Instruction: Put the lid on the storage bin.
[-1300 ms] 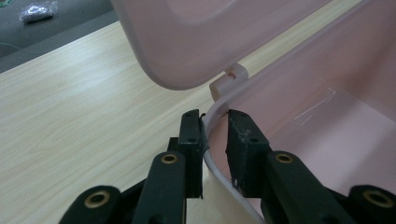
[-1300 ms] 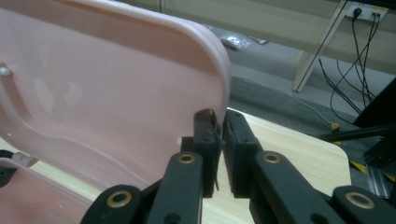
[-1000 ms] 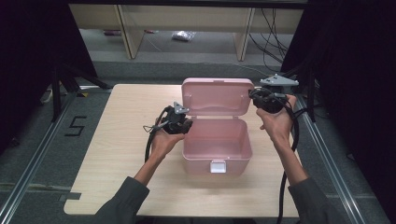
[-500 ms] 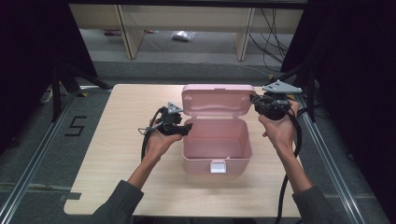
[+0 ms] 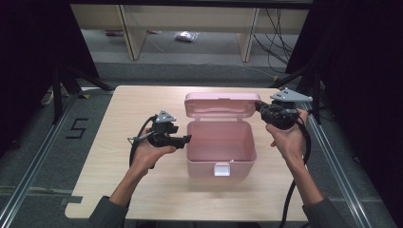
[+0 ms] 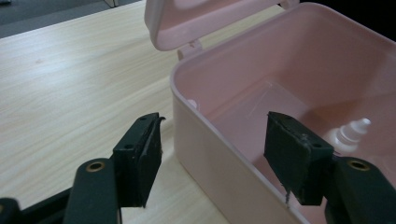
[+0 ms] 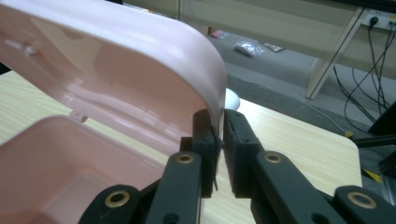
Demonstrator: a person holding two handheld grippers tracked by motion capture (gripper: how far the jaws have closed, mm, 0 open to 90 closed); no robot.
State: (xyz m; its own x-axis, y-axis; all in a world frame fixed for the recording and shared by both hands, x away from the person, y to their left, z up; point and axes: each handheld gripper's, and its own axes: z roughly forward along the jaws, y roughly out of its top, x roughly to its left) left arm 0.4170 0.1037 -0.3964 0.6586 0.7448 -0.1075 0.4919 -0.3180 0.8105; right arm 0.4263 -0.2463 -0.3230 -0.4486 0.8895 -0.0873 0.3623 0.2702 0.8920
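Holding the lid (image 7: pixel 140 60) by its rim, the right tool (image 7: pixel 218 135) stays clamped there while the pink box (image 5: pixel 221 154) sits mid-bench (image 5: pixel 119 190). The left tool (image 6: pixel 212 154), its jaws just opening, straddles the box's left wall without pressing. It should clear that wall fully, and the lid should swing slowly about its hinge.

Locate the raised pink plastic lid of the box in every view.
High view: the raised pink plastic lid stands upper centre, behind the open pink box.
Left gripper view: top centre.
Right gripper view: upper left, its edge pinched by the right gripper.
Shared landmark: the pink box.
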